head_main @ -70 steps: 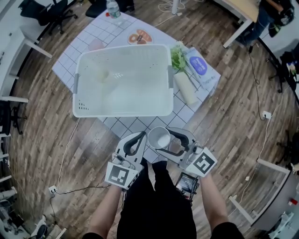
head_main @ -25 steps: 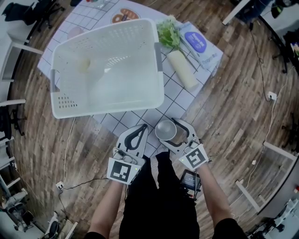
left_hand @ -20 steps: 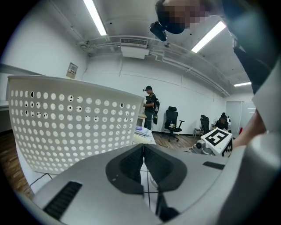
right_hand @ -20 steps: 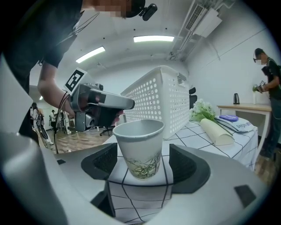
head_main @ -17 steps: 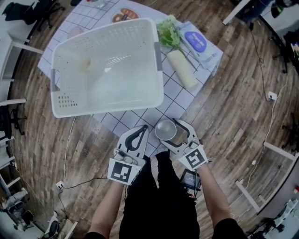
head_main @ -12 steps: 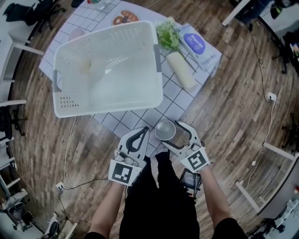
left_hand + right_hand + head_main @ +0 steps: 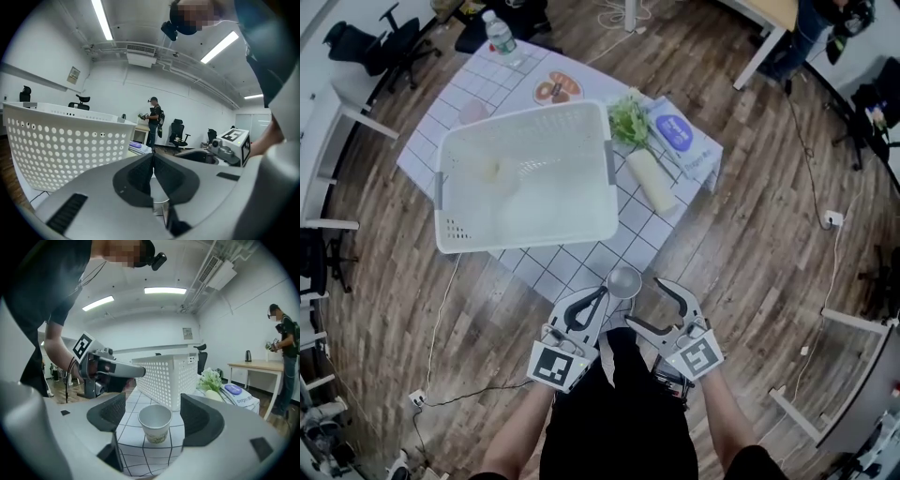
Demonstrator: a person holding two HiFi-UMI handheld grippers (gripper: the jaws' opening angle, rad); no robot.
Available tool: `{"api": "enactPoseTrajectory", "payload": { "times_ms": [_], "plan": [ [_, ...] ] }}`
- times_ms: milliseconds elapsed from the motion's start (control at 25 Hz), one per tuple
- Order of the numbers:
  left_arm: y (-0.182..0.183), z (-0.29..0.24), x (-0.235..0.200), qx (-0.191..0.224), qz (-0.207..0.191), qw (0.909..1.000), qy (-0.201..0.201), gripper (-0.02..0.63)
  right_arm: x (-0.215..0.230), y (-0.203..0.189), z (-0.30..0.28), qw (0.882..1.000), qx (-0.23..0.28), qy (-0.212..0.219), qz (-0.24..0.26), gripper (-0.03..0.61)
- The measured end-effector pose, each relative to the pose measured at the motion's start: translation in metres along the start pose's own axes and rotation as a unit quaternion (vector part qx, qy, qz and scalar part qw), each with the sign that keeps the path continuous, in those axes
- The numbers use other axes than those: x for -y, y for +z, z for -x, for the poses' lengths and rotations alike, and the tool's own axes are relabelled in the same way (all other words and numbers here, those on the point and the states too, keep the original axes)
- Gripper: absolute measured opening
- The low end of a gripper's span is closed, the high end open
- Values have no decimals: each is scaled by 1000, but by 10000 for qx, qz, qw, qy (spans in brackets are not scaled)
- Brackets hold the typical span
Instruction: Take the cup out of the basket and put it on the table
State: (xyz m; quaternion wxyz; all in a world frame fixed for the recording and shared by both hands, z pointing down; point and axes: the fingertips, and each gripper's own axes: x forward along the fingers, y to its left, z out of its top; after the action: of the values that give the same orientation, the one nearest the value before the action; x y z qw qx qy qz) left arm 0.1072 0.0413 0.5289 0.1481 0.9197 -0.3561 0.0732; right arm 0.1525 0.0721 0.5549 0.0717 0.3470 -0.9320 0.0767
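The white paper cup [image 7: 624,281] stands upright on the checked tablecloth [image 7: 572,262] near the table's front corner, outside the white perforated basket [image 7: 525,178]. In the right gripper view the cup [image 7: 155,423] sits just ahead of my right gripper [image 7: 155,411], whose jaws stand wide apart and touch nothing. From above, the right gripper [image 7: 643,302] is open beside the cup. My left gripper [image 7: 600,294] is shut and empty, its tip close to the cup's left side; its pads [image 7: 153,174] meet in its own view.
Right of the basket lie leafy greens [image 7: 628,122], a white cylinder [image 7: 652,183] and a blue-labelled packet [image 7: 680,136]. A plate of pastries [image 7: 558,89] and a bottle [image 7: 499,33] are at the far side. Wooden floor surrounds the table. A person [image 7: 283,333] stands far off.
The right gripper held the cup in its jaws before; now its jaws are open and the cup stands free on the table. The left gripper stays shut.
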Motion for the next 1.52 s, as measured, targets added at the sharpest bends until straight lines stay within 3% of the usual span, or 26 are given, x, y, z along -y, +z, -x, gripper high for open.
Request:
{"api": "enactPoseTrajectory", "payload": {
  "times_ms": [200, 520, 960, 1000, 1080, 1160, 1280, 1520],
  "plan": [
    [10, 10, 14, -30, -47, 9999, -142, 11, -2, 38, 2, 9993, 381, -18, 4, 339],
    [32, 25, 26, 50, -90, 9999, -115, 11, -9, 78, 18, 9987, 476, 121, 119, 338],
    [48, 43, 19, 165, -181, 9997, -93, 11, -33, 105, 18, 9975, 636, 89, 303, 329],
    [50, 44, 17, 179, -185, 9996, -88, 11, -34, 107, 18, 9973, 642, 72, 348, 288],
    [54, 47, 15, 207, -195, 9996, -84, 11, -35, 110, 17, 9973, 611, 4, 404, 139],
    [56, 49, 13, 226, -218, 9995, -93, 11, -36, 108, 15, 9981, 459, -50, 405, 57],
    [59, 50, 9, 226, -241, 9994, -140, 11, -39, 108, 11, 9986, 370, 23, 366, 25],
    [58, 51, 8, 133, -318, 9987, -364, 11, -46, 108, 3, 9989, 344, 71, 298, 25]
  ]
}}
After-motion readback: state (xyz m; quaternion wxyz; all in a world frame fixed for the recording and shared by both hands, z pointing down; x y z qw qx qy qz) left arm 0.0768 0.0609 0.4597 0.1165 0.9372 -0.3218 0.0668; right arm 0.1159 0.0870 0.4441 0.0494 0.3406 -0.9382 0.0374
